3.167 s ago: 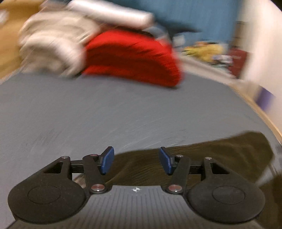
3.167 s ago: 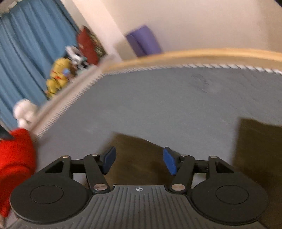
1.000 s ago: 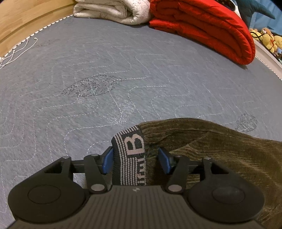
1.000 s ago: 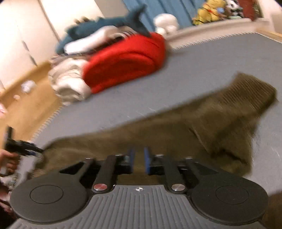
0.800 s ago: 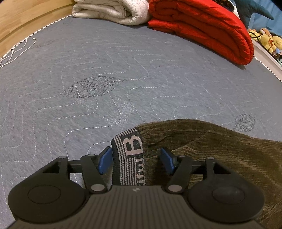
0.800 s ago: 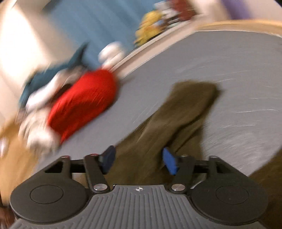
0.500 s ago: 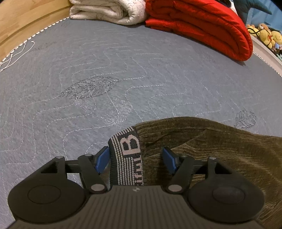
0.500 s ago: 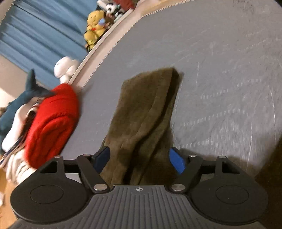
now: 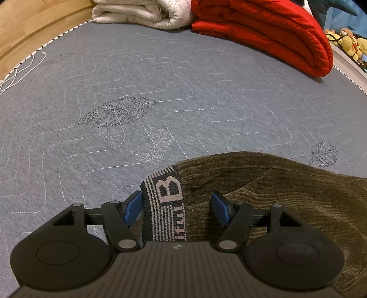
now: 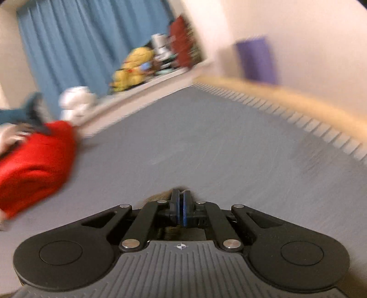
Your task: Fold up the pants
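Olive corduroy pants (image 9: 275, 183) lie on the grey quilted mattress (image 9: 160, 80). Their black-and-white waistband (image 9: 168, 190), marked with a "B", stands up between the blue pads of my left gripper (image 9: 176, 197). That gripper is open, and its pads are not pressing the cloth. In the blurred right wrist view, my right gripper (image 10: 181, 192) is shut. A tuft of the olive pants (image 10: 158, 196) shows at its fingertips and under the jaws. The rest of the garment is hidden below the right gripper.
A folded red quilt (image 9: 263, 29) and a white blanket (image 9: 142, 11) lie at the far end of the mattress. The wooden bed frame (image 9: 34, 27) runs along the left edge, with loose white thread beside it. Plush toys (image 9: 348, 43) sit at the far right.
The left jaws widened slightly around the waistband and the hand stayed put. The right gripper, which was open over the pants leg, closed on it, rose and swung toward the far bed corner.
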A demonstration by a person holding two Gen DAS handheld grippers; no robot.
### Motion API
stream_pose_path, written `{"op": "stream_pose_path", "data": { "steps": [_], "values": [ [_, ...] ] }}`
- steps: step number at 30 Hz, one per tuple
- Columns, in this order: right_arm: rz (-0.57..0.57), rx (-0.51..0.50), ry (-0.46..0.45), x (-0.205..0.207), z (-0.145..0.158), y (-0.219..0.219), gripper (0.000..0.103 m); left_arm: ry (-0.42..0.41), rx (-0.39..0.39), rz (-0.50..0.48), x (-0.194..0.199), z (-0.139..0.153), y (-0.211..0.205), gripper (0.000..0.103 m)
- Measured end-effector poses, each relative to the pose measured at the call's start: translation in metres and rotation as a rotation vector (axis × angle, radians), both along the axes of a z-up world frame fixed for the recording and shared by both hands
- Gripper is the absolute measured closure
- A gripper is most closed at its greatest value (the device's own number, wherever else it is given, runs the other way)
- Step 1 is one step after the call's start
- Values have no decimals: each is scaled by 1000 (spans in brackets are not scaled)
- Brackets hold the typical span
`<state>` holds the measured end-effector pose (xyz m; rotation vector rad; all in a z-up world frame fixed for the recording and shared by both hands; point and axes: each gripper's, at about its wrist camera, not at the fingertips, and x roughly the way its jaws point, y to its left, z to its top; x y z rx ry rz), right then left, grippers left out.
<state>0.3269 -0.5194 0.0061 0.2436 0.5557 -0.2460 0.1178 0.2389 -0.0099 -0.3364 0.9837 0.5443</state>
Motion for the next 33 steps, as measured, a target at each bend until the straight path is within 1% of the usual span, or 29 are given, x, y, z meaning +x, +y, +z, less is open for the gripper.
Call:
{"op": "stream_pose_path", "data": {
  "steps": [2, 3, 4, 5, 6, 8, 9, 10, 13, 14, 15, 16, 17, 18, 19, 20, 21, 22, 23, 26, 27, 29, 30, 32, 33],
  "values": [
    [-108, -143, 22, 4, 7, -5, 101, 2, -1, -3, 0, 1, -1, 27],
    [-167, -201, 42, 5, 8, -9, 98, 1, -1, -8, 0, 1, -2, 26],
    [-197, -221, 63, 6, 7, -10, 91, 0, -1, -9, 0, 2, -3, 25],
    [-205, -206, 69, 5, 3, -12, 84, -2, 2, -10, -1, 3, -3, 25],
    [-189, -170, 56, 0, 0, -12, 73, -6, 4, -8, -2, 4, -4, 25],
    [-121, -122, 33, -8, -7, -1, 72, -21, 5, 4, -4, 8, -4, 25],
    [-55, -92, 21, -13, -13, 7, 72, -32, 7, 12, -6, 10, -4, 25],
    [6, -65, 25, -12, -19, 18, 68, -41, 12, 21, -7, 13, -4, 25],
    [202, 30, 63, -20, -39, 39, 62, -70, 11, 41, -12, 21, -3, 26],
    [260, 54, 91, -18, -48, 48, 60, -81, 8, 46, -13, 24, -4, 26],
    [300, 51, 141, -13, -59, 59, 56, -91, 7, 49, -15, 27, -5, 26],
    [291, 8, 218, -7, -74, 67, 55, -101, 8, 49, -17, 30, -5, 26],
    [258, -41, 304, 0, -87, 71, 55, -107, 10, 48, -17, 33, -6, 27],
    [197, -88, 427, 6, -107, 70, 55, -114, 12, 46, -18, 35, -7, 27],
    [154, -68, 429, 4, -114, 65, 46, -121, 11, 42, -20, 38, -8, 27],
    [110, -25, 396, 1, -111, 60, 42, -127, 10, 36, -21, 41, -10, 28],
    [77, 21, 383, -2, -109, 56, 42, -132, 7, 24, -22, 43, -12, 29],
    [59, 44, 360, -6, -104, 57, 43, -139, 5, 5, -23, 45, -15, 31],
    [63, 51, 327, -10, -97, 61, 45, -145, 4, -13, -24, 47, -18, 34],
    [110, 3, 205, -26, -63, 87, 45, -167, -7, -52, -28, 54, -26, 45],
    [135, 4, 162, -33, -49, 96, 44, -178, -19, -63, -30, 57, -27, 47],
    [187, 6, 77, -50, -22, 115, 43, -195, -40, -86, -33, 62, -32, 59],
    [214, 2, 27, -62, -6, 126, 41, -206, -50, -101, -35, 65, -35, 62],
    [256, -7, -52, -92, 22, 141, 36, -231, -66, -133, -39, 72, -42, 70],
    [278, -12, -88, -105, 36, 151, 33, -241, -70, -147, -41, 75, -46, 71]
  ]
}}
